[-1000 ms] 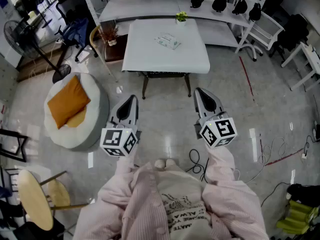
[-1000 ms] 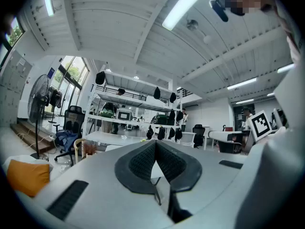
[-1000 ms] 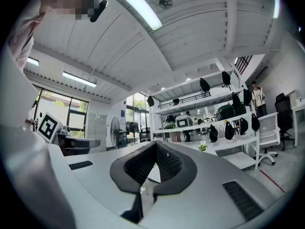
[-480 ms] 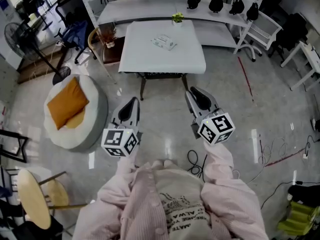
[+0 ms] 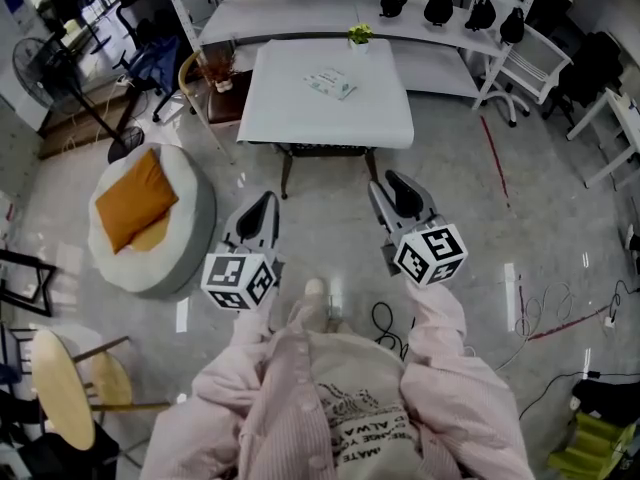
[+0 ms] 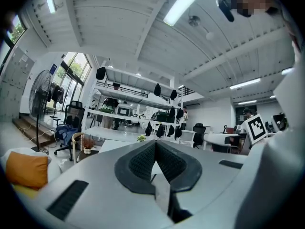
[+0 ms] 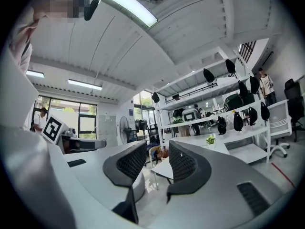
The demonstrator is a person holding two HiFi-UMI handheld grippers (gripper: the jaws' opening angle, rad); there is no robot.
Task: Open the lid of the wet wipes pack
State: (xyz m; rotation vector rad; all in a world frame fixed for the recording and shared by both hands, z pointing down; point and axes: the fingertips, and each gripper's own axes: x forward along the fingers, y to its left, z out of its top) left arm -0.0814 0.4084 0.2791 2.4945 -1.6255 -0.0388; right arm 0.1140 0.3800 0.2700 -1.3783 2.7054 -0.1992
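The wet wipes pack lies flat on the white table at the far side of the floor, a small pale packet with its lid down. Both grippers are held well short of the table, over the floor. My left gripper points toward the table with its jaws together and nothing between them, as the left gripper view confirms. My right gripper has just been opening; its jaws stand apart with nothing between them, also seen in the right gripper view.
A small potted plant stands at the table's far edge. Behind it runs a white shelf with dark bags. A beanbag with an orange cushion lies at the left. Cables trail on the floor near my feet.
The right gripper's jaws have gone from together to apart. Both grippers have shifted slightly toward the table, and one foot has stepped forward.
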